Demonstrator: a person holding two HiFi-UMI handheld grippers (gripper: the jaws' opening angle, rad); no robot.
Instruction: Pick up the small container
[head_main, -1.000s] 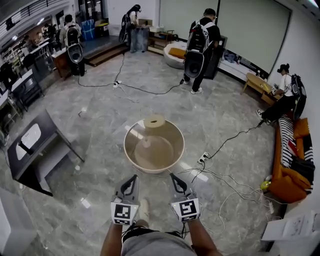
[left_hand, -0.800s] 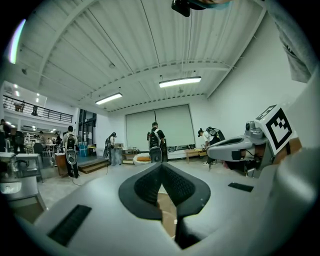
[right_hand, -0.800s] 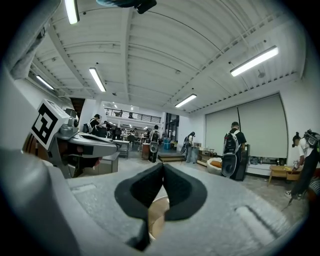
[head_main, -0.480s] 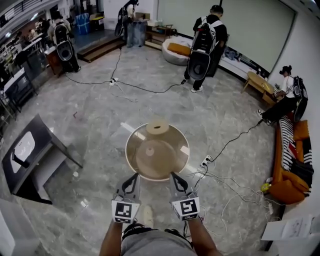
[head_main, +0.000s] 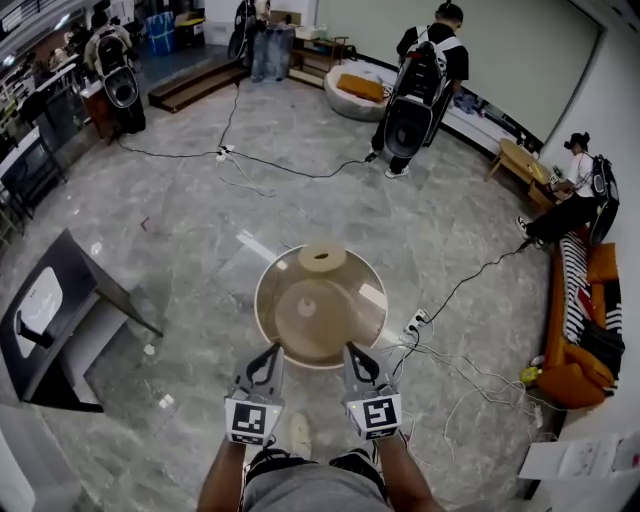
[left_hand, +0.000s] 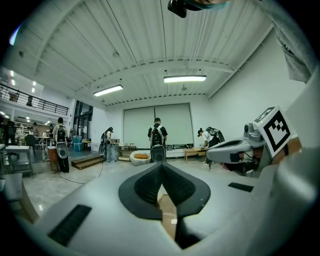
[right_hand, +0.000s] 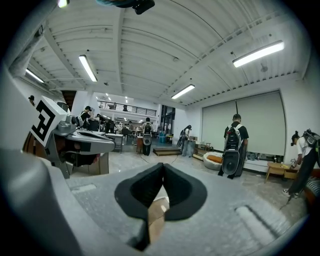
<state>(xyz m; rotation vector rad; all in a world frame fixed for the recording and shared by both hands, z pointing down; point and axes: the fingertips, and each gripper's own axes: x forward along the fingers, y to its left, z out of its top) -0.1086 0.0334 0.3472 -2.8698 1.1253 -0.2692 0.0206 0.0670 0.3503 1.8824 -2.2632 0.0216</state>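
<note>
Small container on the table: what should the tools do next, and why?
Probably reach the right tool forward over the glass table toward the small container and open it. Both it and the left tool are shut at the table's near edge; the container sits at the far side.

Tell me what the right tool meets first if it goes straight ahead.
Likely the near rim of the round table, just ahead of the right tool; height is unclear, so it might pass over it.

Table: round table (head_main: 263, 300), clear top, tan rim, frame centre.
On it: small container (head_main: 322, 258), round, tan, by the upper rim.
Below: grey floor (head_main: 180, 230); cables (head_main: 470, 372) lower right.
</note>
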